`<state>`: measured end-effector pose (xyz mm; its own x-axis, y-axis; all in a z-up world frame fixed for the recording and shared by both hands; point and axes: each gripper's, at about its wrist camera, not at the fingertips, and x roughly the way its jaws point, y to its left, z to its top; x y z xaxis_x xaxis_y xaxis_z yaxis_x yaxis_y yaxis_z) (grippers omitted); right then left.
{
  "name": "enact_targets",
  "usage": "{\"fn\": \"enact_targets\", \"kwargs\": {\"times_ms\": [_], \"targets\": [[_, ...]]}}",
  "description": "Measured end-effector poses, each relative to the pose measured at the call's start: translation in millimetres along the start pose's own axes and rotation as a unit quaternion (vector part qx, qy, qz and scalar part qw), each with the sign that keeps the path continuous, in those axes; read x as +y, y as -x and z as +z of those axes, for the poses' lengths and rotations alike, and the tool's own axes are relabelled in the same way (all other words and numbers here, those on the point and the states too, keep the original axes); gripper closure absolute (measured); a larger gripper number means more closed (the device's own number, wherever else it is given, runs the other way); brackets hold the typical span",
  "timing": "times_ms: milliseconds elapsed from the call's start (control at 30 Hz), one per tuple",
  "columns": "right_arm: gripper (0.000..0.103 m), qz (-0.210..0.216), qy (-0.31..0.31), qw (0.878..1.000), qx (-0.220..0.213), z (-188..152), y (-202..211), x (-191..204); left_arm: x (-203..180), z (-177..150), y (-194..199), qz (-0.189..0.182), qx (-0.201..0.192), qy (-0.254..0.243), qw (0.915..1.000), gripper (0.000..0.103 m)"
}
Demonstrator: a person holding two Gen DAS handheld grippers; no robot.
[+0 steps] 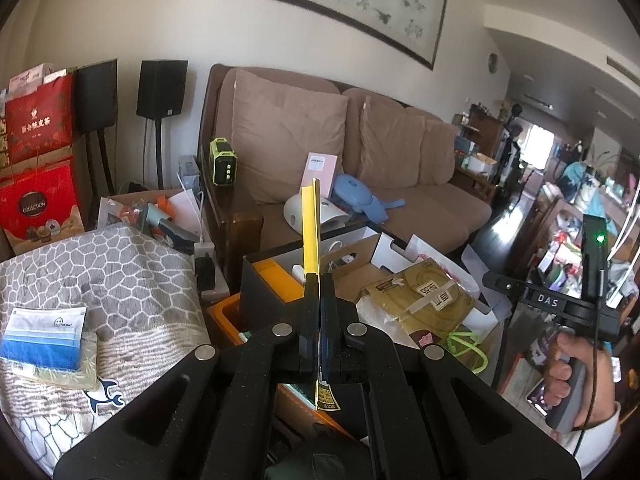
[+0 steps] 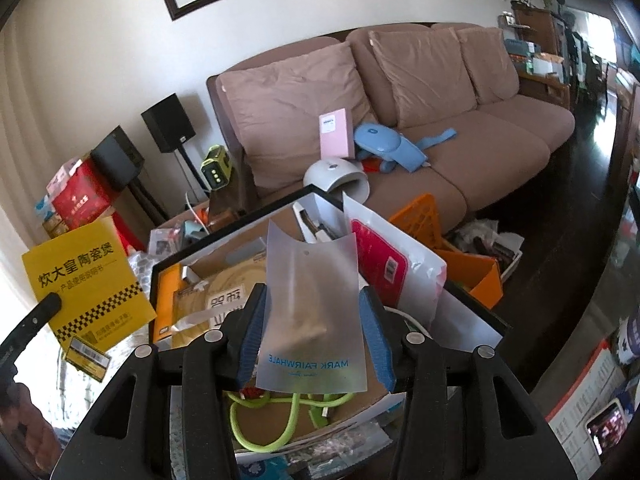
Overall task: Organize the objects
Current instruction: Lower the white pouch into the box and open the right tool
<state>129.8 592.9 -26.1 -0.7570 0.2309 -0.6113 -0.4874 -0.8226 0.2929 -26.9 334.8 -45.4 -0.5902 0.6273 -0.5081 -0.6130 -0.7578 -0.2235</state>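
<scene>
My left gripper (image 1: 319, 312) is shut on a thin yellow booklet (image 1: 310, 232), held edge-on and upright above an open black box (image 1: 272, 280). The booklet shows face-on in the right wrist view (image 2: 86, 284), with black Chinese print and a checkered stripe. My right gripper (image 2: 316, 336) is shut on a frosted plastic pouch (image 2: 312, 300) printed "MARK FAIRWHALE", held over the same box (image 2: 240, 232). The right gripper also shows in the left wrist view (image 1: 560, 308), held by a hand; its jaws are hidden there.
The box holds a tan paper packet (image 1: 424, 300), a green cord (image 2: 276, 420) and a white bag with a red card (image 2: 380, 264). A brown sofa (image 2: 460, 152) carries a pink box, a blue device and a white dome. An orange basket (image 2: 448, 240) stands right; a patterned cushion (image 1: 100, 272) left.
</scene>
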Motion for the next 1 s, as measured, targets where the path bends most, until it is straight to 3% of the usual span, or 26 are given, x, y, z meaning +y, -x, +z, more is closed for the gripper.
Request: {"fn": "enact_targets", "kwargs": {"times_ms": [233,767,1000], "targets": [[0.055,0.003,0.012,1.000,0.027,-5,-13,6,4,-2,-1,0.000,0.004,0.008,1.0000,0.103],[0.049,0.030,0.083,0.995,0.040,-16,-28,51,6,-5,-1,0.001,0.007,0.010,0.9999,0.103],[0.037,0.029,0.088,0.994,0.053,-22,-39,54,6,-4,0,0.001,0.007,0.011,0.9999,0.103]]}}
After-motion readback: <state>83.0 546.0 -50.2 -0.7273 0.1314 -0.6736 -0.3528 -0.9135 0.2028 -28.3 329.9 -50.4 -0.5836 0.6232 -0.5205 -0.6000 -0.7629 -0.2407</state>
